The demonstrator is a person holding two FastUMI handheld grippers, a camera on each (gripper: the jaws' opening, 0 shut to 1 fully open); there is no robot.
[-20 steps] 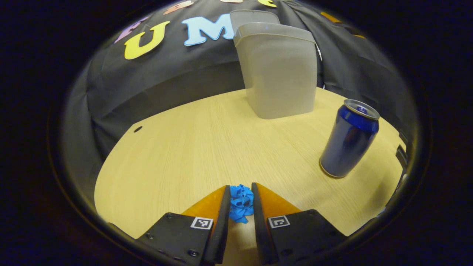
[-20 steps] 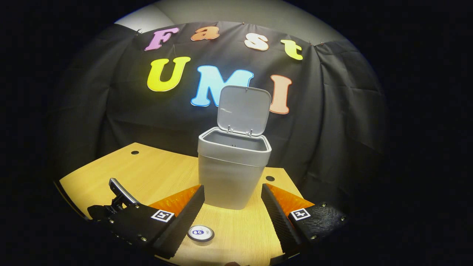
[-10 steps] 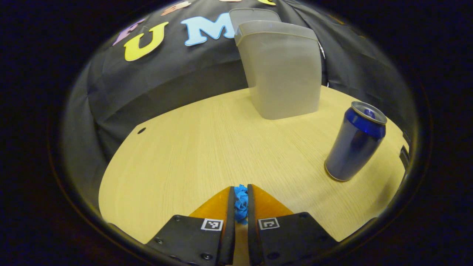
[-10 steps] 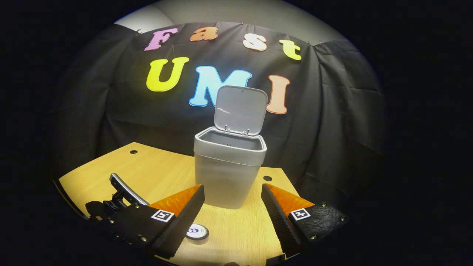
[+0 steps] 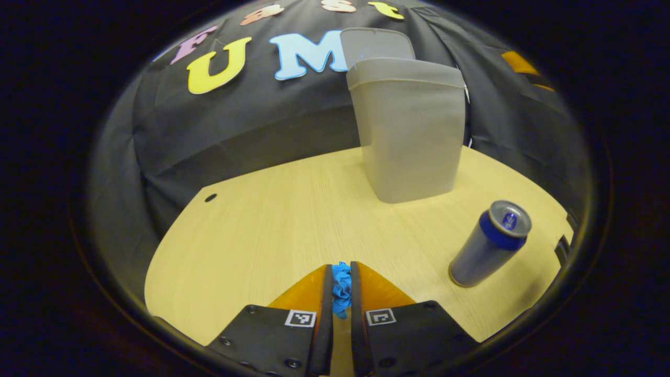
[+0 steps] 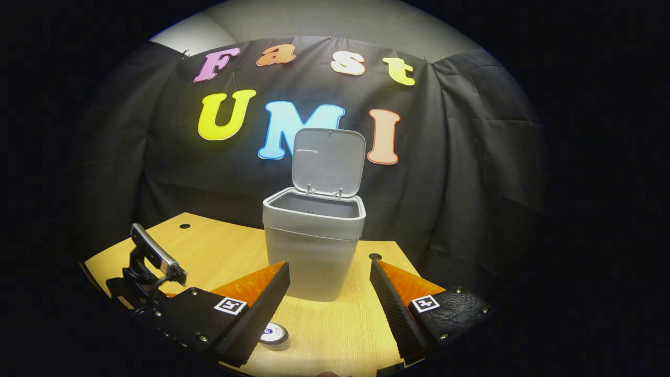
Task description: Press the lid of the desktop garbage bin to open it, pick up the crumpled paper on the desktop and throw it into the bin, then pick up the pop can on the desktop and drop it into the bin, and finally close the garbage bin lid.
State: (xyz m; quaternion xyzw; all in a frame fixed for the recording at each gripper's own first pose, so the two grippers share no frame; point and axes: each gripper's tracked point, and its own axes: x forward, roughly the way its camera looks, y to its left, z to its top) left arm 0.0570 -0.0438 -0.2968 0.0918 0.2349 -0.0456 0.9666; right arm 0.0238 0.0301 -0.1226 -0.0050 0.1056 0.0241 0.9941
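In the left gripper view, my left gripper (image 5: 341,285) is shut on the blue crumpled paper (image 5: 342,289), held a little above the wooden desktop (image 5: 272,230). The grey bin (image 5: 411,139) stands ahead to the right with its lid (image 5: 377,44) up. The blue pop can (image 5: 489,245) stands upright at the right. In the right gripper view, my right gripper (image 6: 328,293) hangs open above the desk, in front of the bin (image 6: 313,246), whose lid (image 6: 327,162) stands open. The can's top (image 6: 273,332) shows just below the gripper's left finger. The left gripper's body (image 6: 146,272) shows at lower left.
Black cloth walls close the back and sides of the desk. A small round hole (image 5: 210,198) sits near the desk's far left corner, another hole (image 6: 373,256) right of the bin. Bare desktop lies between the paper and the bin.
The left gripper closed fully on the blue paper, then rose with it, so the can and bin look lower and smaller. The right gripper drifted back slightly and stays open.
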